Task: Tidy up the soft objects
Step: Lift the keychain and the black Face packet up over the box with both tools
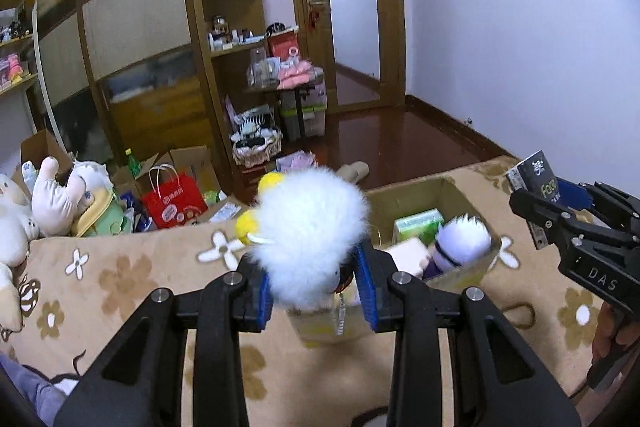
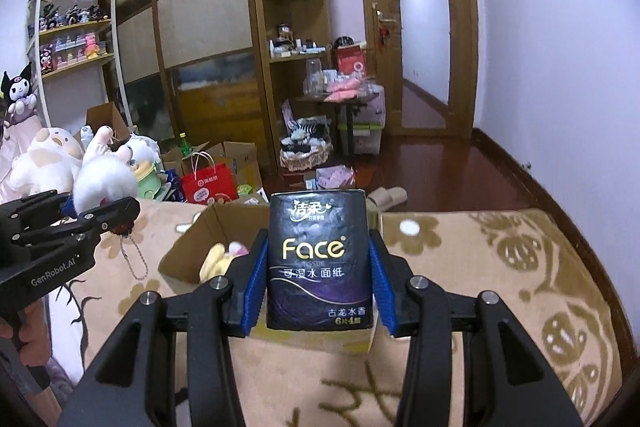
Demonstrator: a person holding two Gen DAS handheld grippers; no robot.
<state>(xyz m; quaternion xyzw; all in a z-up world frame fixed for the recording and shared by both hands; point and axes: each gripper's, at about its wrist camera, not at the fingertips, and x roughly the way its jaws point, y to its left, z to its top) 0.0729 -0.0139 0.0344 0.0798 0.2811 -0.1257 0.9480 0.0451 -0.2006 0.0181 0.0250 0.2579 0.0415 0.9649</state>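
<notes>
Left gripper (image 1: 318, 291): blue-padded fingers clamped on a fluffy white plush toy (image 1: 310, 231) with yellow feet and a small ball chain dangling below; held above the flower-patterned beige blanket (image 1: 120, 279), just beside the near-left edge of the cardboard box (image 1: 416, 189). Right gripper (image 2: 318, 293): blue-padded fingers clamped on both sides of a dark tissue pack (image 2: 319, 261) printed "Face", held upright over the near edge of the same box. Cardboard box: open-topped, resting on the blanket; contents seen from the left wrist view are a green tissue pack (image 1: 420, 223), a white-haired purple doll (image 1: 460, 241) and a pale pink item (image 1: 408, 255); from the right wrist view, a yellow and pink soft item shows inside. Surroundings: several large plush toys (image 1: 60, 195) heaped at left beyond the blanket; red paper bag (image 1: 174, 201) and further cartons on the floor; wooden wardrobe (image 1: 140, 27) and shelving behind; wooden door (image 1: 348, 3) at rear.
</notes>
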